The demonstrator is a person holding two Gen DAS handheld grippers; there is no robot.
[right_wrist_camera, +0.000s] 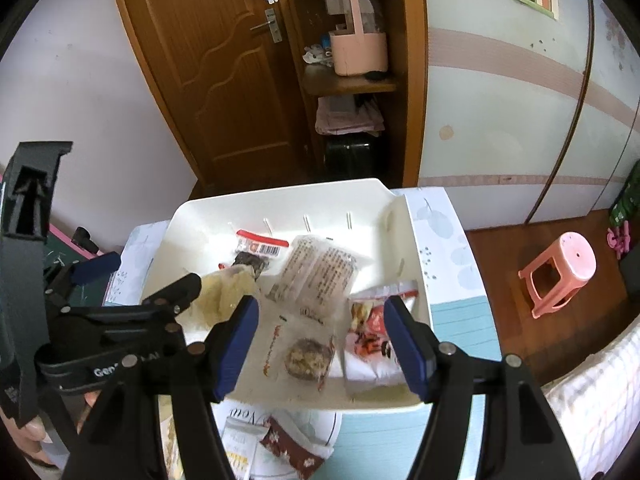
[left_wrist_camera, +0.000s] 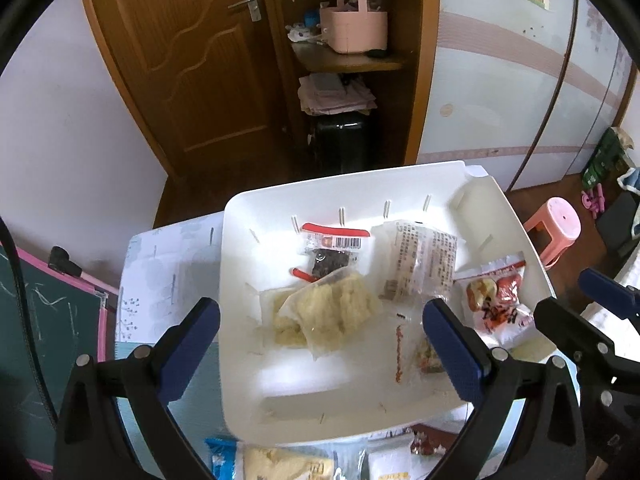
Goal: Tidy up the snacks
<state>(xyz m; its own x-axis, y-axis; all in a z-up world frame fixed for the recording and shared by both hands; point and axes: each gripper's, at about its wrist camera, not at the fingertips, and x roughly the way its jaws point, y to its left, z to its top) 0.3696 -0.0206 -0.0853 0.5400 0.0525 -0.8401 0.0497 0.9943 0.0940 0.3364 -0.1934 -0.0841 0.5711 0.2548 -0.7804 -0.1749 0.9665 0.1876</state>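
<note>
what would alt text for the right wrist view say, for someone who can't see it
An open right gripper hangs over a white bin holding about five snack packets, including a clear packet with a round brown cake and a red and white packet. The left gripper reaches in at left; more snacks lie on the table nearer the camera.

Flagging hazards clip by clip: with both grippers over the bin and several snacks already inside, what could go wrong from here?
1. The left gripper and right gripper hover open and close together over the white bin; they may collide.
2. The yellow cake packets overlap, so a grasp might lift two.
3. Loose packets near the table's front edge beneath the grippers could get knocked off.
</note>
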